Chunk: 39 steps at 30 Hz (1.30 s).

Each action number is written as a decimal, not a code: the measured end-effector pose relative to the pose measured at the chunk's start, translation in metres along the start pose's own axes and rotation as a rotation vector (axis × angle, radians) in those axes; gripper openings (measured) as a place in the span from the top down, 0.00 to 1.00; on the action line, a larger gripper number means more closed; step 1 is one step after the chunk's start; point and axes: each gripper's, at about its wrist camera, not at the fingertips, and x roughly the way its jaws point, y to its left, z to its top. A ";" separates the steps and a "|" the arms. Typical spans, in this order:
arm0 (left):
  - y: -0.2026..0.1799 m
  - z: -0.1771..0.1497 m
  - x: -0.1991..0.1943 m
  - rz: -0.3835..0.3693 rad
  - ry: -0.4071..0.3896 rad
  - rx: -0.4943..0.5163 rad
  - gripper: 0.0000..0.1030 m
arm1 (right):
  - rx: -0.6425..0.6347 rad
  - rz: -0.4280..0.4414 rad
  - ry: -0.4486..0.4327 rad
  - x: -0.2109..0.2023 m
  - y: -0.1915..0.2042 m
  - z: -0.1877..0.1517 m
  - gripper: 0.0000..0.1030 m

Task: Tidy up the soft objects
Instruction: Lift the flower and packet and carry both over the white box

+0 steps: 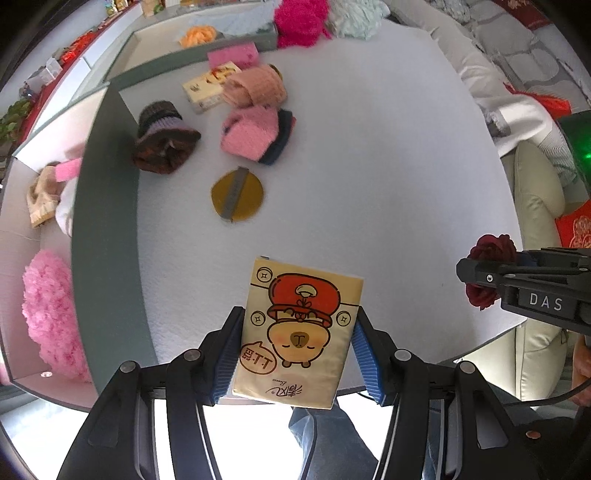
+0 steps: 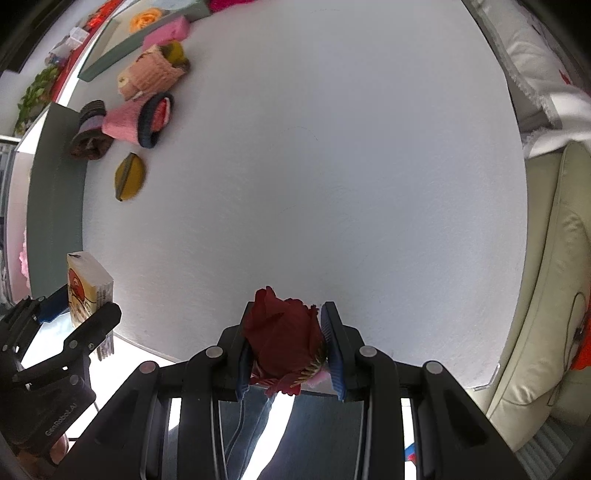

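Observation:
My left gripper (image 1: pixel 295 354) is shut on a yellow tissue pack (image 1: pixel 301 325) printed with a cartoon animal in a red hat, held above the near edge of the white table (image 1: pixel 388 147). That pack (image 2: pixel 86 288) shows at the left of the right wrist view too. My right gripper (image 2: pixel 286 343) is shut on a dark red fabric rose (image 2: pixel 282 343), also over the table's near edge. In the left wrist view the rose (image 1: pixel 491 269) and the right gripper sit at the far right. Knitted soft items lie at the far left: a pink one (image 1: pixel 253 133), a brown one (image 1: pixel 162 142), a peach one (image 1: pixel 255 88).
A flat mustard pad (image 1: pixel 238 194) lies on the table. A grey-green bin (image 1: pixel 107 206) at the left holds a pink fluffy ball (image 1: pixel 51 314) and a beige cloth. Another bin at the back holds an orange flower (image 1: pixel 197 35). A cream sofa (image 2: pixel 546 277) lies right.

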 end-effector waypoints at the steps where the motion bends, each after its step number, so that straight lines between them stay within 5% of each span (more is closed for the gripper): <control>1: 0.002 0.000 -0.003 -0.002 -0.009 -0.003 0.44 | -0.008 -0.005 -0.007 -0.003 0.004 0.000 0.64; 17: 0.039 -0.004 -0.037 -0.013 -0.109 -0.083 0.44 | -0.104 -0.050 -0.058 -0.051 0.020 0.025 0.64; 39: 0.117 -0.026 -0.077 0.009 -0.236 -0.324 0.44 | -0.365 -0.082 -0.139 -0.072 0.126 0.049 0.64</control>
